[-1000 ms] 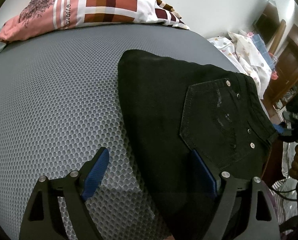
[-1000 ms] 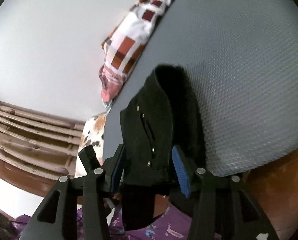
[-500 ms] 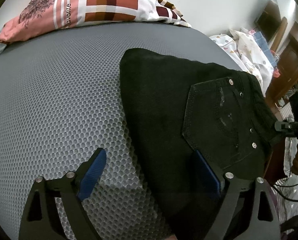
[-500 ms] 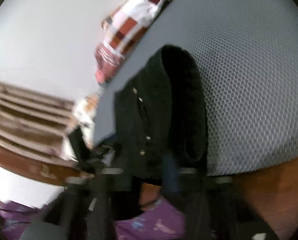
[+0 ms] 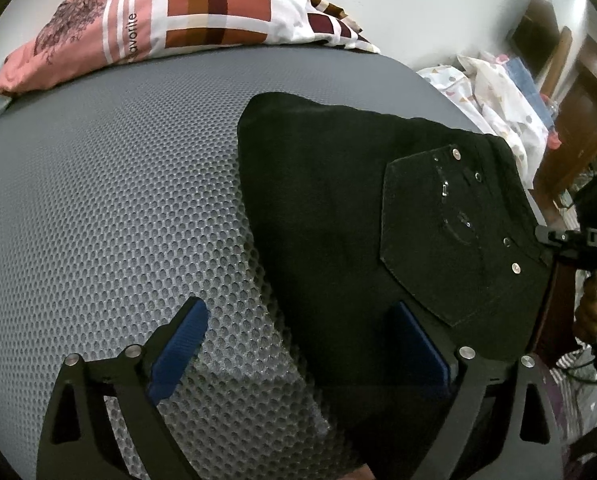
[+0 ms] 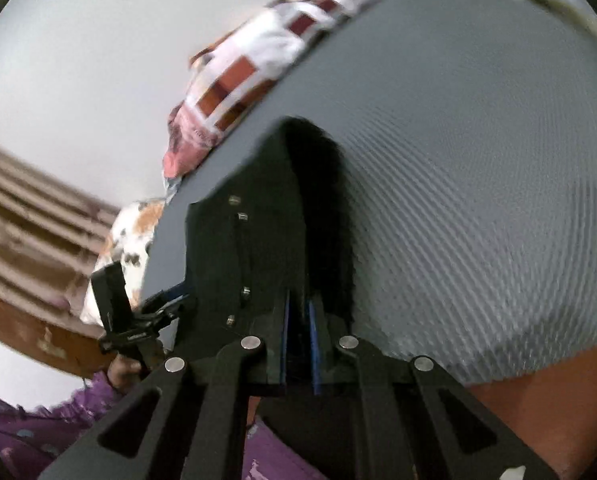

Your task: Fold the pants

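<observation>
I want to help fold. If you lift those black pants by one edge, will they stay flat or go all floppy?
Probably floppy: the black pants lie limp on the grey mattress, and one end droops over its edge. They look like thick denim with a riveted pocket, so likely heavy. The right gripper pinches that edge; the rest would probably sag.

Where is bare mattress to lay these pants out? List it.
Free: the grey mesh mattress left of the black pants, up to the patchwork quilt at the far edge. Crowded: the right edge, with the pants and the shut right gripper.
</observation>
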Available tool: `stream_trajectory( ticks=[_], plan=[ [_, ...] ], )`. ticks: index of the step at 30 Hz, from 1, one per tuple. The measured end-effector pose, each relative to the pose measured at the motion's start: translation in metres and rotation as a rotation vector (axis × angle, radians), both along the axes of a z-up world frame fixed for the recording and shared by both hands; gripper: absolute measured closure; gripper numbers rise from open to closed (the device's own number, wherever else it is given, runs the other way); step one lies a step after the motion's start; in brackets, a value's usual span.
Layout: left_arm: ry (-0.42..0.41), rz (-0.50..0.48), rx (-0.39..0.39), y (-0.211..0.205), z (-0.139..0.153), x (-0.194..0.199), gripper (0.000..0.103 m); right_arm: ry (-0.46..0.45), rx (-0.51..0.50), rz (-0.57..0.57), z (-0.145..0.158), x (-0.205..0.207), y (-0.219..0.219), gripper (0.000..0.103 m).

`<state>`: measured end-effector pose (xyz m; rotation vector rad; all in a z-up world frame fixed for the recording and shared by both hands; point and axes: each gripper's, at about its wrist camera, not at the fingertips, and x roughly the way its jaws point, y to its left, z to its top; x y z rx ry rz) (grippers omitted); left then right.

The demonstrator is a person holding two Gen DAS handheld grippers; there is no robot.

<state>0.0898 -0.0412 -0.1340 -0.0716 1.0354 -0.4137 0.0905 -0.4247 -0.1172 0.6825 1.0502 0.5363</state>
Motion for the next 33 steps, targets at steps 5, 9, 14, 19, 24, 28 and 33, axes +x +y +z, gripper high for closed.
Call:
stream_trajectory(
  ticks=[5, 9, 14, 19, 24, 28, 33],
  plan=[
    [0.015, 0.004, 0.007, 0.001, 0.000, 0.001, 0.009, 0.002, 0.115, -0.037, -0.001, -0.003, -0.005, 0.094],
    [0.016, 0.014, -0.005, 0.004, -0.001, 0.001, 0.009, 0.026, 0.165, -0.073, -0.001, -0.008, -0.011, 0.090],
    [0.017, 0.013, -0.004, 0.005, 0.000, -0.001, 0.009, 0.033, 0.161, -0.180, 0.007, -0.018, -0.038, 0.058],
    [0.018, 0.017, -0.011, 0.006, -0.001, -0.001, 0.009, 0.079, 0.113, -0.119, 0.005, -0.021, -0.020, 0.055],
    [0.022, 0.014, -0.005, 0.010, 0.001, -0.001, 0.009, 0.063, 0.046, -0.072, 0.005, -0.018, 0.003, 0.079],
    [0.036, 0.056, -0.050, 0.024, 0.002, 0.002, 0.009, 0.032, 0.166, -0.072, 0.019, -0.024, 0.003, 0.084],
    [0.054, 0.071, -0.115, 0.030, 0.001, 0.004, 0.009, 0.164, 0.228, -0.112, -0.030, -0.023, -0.016, 0.083]
  ],
)
